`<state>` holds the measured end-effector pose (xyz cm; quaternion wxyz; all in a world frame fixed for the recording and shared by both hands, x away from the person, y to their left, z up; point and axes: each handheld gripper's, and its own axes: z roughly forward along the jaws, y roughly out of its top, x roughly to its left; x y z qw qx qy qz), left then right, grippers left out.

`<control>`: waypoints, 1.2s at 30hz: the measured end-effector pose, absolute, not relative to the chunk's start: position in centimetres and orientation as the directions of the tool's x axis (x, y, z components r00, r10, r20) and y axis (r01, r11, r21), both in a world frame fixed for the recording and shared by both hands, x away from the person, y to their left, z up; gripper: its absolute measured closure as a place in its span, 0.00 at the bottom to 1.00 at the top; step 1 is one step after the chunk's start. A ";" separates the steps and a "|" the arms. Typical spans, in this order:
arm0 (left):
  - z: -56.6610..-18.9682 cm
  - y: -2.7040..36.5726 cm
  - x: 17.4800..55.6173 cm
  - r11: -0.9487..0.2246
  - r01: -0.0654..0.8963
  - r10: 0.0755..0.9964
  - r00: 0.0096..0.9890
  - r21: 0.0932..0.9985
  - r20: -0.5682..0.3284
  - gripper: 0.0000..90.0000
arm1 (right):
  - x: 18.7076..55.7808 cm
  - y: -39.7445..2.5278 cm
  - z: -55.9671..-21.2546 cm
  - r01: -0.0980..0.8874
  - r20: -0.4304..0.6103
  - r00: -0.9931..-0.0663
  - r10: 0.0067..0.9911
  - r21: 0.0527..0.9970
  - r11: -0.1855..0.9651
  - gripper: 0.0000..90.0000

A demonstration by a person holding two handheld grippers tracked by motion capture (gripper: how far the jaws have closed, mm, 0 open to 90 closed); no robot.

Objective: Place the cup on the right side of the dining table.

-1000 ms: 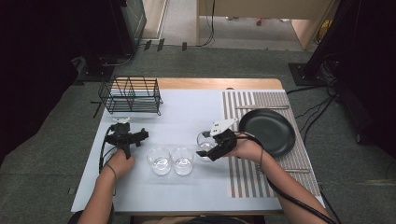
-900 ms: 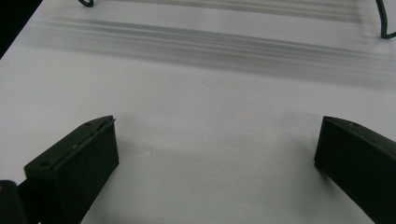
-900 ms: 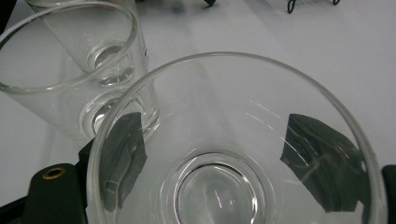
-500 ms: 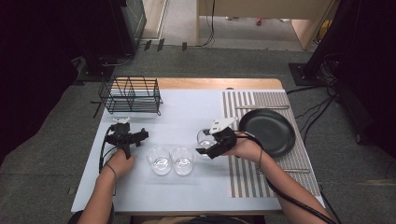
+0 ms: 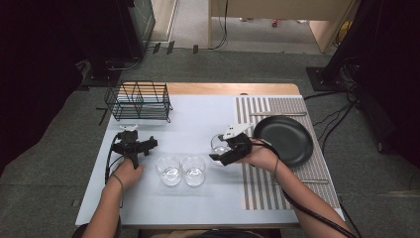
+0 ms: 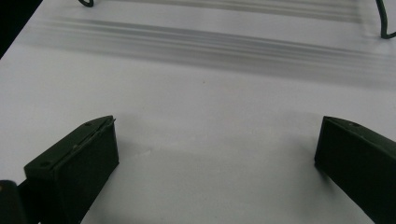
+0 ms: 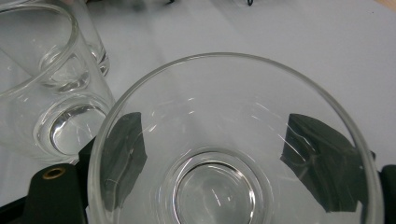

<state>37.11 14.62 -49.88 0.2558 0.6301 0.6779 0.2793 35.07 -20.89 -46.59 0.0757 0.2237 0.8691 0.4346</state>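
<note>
My right gripper (image 5: 221, 151) clasps a clear round drinking glass (image 7: 233, 140) — jaws flanking its wall; my left gripper (image 5: 132, 147) gapes wide over the pale-blue table (image 5: 198, 119).

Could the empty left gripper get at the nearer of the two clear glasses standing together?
Probably yes: the left gripper is open, and bare white table lies between it and the nearer clear drinking glass.

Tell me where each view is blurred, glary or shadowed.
High view: even light, dark surroundings, glasses small and faint. Left gripper view: rack shadow streaked and soft across the table. Right gripper view: held glass close and sharp with small glints, jaws seen warped through it.
</note>
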 end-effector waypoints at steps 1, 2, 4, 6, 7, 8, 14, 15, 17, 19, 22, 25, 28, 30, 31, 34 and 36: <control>-49.9 14.6 37.1 0.050 0.711 0.997 -0.075 0.701 0.005 0.00 | 35.1 -20.9 -46.6 0.325 0.063 -0.887 0.458 0.789 0.521 0.21; -49.9 14.6 37.1 0.050 0.711 0.997 -0.075 0.701 0.005 0.00 | 35.1 -20.9 -46.6 0.325 0.062 -0.886 0.459 0.790 0.520 0.21; -49.9 14.6 37.1 0.050 0.711 0.997 -0.075 0.701 0.005 0.00 | 35.1 -20.9 -46.6 0.325 0.060 -0.885 0.462 0.790 0.520 0.21; -49.9 14.6 37.1 0.050 0.711 0.997 -0.075 0.701 0.005 0.00 | 35.2 -20.9 -46.6 0.328 0.059 -0.881 0.469 0.791 0.517 0.21; -49.9 14.6 37.1 0.050 0.711 0.997 -0.075 0.701 0.005 0.00 | 35.2 -20.9 -46.6 0.329 0.059 -0.880 0.471 0.790 0.517 0.21; -49.9 14.6 37.1 0.050 0.711 0.997 -0.075 0.701 0.005 0.00 | 35.2 -21.0 -46.6 0.330 0.056 -0.878 0.475 0.791 0.516 0.21; -49.9 14.6 37.1 0.050 0.711 0.997 -0.075 0.701 0.005 0.00 | 35.5 -21.1 -46.5 0.346 0.052 -0.860 0.508 0.792 0.504 0.21; -49.9 14.6 37.1 0.050 0.711 0.997 -0.075 0.701 0.005 0.00 | 35.6 -21.1 -46.5 0.348 0.051 -0.856 0.514 0.792 0.501 0.21; -49.9 14.6 37.1 0.050 0.711 0.997 -0.075 0.701 0.005 0.00 | 35.7 -21.2 -46.5 0.357 0.054 -0.850 0.523 0.790 0.498 0.21; -49.9 14.6 37.1 0.050 0.711 0.997 -0.075 0.701 0.005 0.00 | 35.7 -21.3 -46.5 0.360 0.054 -0.848 0.528 0.789 0.497 0.21; -49.9 14.6 37.1 0.050 0.711 0.997 -0.075 0.701 0.005 0.00 | 35.8 -21.3 -46.5 0.366 0.055 -0.842 0.537 0.789 0.493 0.21; -49.9 14.6 37.1 0.050 0.711 0.997 -0.075 0.702 0.005 0.00 | 35.9 -21.4 -46.5 0.369 0.055 -0.838 0.543 0.790 0.490 0.21; -49.9 14.6 37.1 0.050 0.711 0.997 -0.076 0.702 0.005 0.00 | 36.0 -21.4 -46.5 0.373 0.057 -0.834 0.549 0.791 0.485 0.21; -49.9 14.6 37.1 0.050 0.711 0.997 -0.076 0.702 0.005 0.00 | 36.1 -21.4 -46.5 0.377 0.057 -0.830 0.556 0.791 0.482 0.21; -49.9 14.6 37.1 0.050 0.710 0.997 -0.076 0.702 0.005 0.00 | 36.1 -21.4 -46.5 0.378 0.056 -0.828 0.558 0.790 0.482 0.21; -49.9 14.6 37.1 0.050 0.711 0.997 -0.075 0.702 0.005 0.00 | 36.2 -21.4 -46.4 0.384 0.058 -0.823 0.565 0.790 0.479 0.21; -49.9 14.6 37.1 0.051 0.710 0.997 -0.076 0.703 0.005 0.00 | 36.3 -21.5 -46.4 0.384 0.056 -0.821 0.569 0.790 0.477 0.21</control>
